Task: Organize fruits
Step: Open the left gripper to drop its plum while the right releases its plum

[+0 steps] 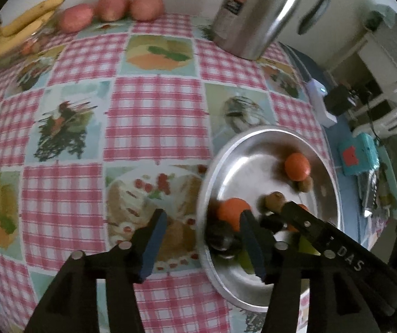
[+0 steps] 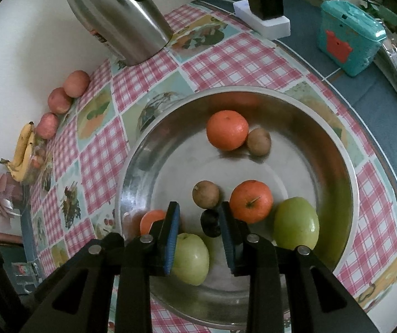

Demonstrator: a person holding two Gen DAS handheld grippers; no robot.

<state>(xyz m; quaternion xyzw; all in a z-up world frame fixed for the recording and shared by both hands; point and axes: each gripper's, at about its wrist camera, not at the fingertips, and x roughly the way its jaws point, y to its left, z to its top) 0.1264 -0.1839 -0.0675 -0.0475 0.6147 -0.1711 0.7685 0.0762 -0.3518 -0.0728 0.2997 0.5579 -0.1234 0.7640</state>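
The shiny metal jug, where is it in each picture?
Left wrist view: the metal jug stands at the top right, at the far side of the table.
Right wrist view: the same jug leans in at the top left.
Shared landmark: the three red apples along the wall.

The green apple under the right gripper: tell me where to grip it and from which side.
Grip the green apple across its widest middle, coming straight down from above. It lies low in the metal bowl, whose raised wall blocks side approaches. The right gripper is open above it.

Pink-checked tablecloth (image 2: 237, 58) — silver bowl (image 2: 345, 166), orange tangerines (image 2: 227, 134).
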